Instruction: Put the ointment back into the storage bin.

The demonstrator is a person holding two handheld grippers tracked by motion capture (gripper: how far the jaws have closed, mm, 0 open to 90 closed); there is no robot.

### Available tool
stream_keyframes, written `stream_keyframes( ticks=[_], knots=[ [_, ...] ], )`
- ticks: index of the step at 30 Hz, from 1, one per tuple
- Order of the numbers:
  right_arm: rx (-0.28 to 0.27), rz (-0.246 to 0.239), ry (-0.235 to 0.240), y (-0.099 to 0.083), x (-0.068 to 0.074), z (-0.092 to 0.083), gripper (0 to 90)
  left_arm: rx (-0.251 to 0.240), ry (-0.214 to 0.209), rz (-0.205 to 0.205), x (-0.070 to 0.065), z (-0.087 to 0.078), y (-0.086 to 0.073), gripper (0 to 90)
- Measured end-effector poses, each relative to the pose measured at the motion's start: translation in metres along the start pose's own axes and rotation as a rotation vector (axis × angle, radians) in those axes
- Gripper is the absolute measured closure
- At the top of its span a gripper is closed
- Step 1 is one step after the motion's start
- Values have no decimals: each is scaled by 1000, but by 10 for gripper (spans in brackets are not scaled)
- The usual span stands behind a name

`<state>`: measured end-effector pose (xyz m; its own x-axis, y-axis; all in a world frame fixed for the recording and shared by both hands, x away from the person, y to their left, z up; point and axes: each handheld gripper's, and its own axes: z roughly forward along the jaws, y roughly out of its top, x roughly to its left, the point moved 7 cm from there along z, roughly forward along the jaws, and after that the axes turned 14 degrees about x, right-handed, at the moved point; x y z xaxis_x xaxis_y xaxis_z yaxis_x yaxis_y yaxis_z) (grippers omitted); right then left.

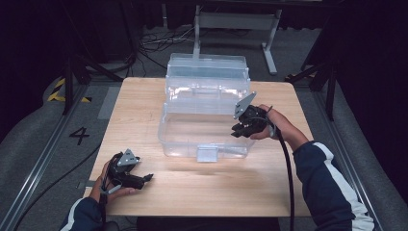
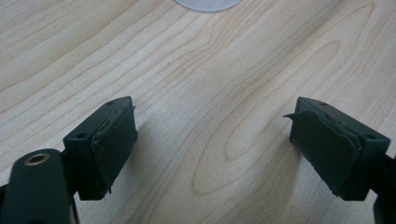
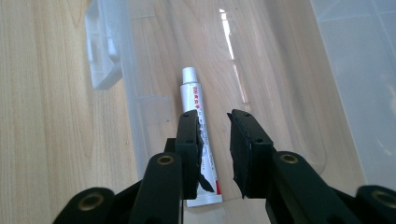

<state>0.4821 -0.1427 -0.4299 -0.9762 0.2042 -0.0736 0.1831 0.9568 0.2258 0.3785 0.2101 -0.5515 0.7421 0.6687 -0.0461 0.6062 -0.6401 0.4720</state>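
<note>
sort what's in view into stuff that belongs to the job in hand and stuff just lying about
Part of the job:
- clear plastic box, open on the table
- white tube lying on the box floor
- right gripper, above the tube

Just lying about:
- left gripper, idle, open over bare table
- cables on the floor
- grey stand behind the table

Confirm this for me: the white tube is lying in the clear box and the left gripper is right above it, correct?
Wrong gripper. The right gripper is above the white tube in the clear box, as the right gripper view shows. The left gripper rests on the table, away from the box.
</note>
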Motion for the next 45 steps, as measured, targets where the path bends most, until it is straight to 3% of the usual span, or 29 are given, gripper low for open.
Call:
stream_keyframes(
  ticks=[10, 16, 28, 36, 45],
  knots=[
    [-52, 7, -24, -5, 2, -11, 737, 10, -4, 3, -2, 1, 5, 179],
    [-91, 32, -52, -9, 0, -18, 724, 17, 2, 31, -5, -1, 12, 195],
    [-201, 87, -144, -17, -9, -41, 643, -46, 17, 58, -9, -19, 35, 200],
    [-283, 130, -207, -17, -23, -64, 585, -85, 53, 106, -14, -42, 61, 195],
    [-356, 180, -276, -10, -45, -87, 532, -137, 55, 165, -25, -59, 98, 188]
  ],
)
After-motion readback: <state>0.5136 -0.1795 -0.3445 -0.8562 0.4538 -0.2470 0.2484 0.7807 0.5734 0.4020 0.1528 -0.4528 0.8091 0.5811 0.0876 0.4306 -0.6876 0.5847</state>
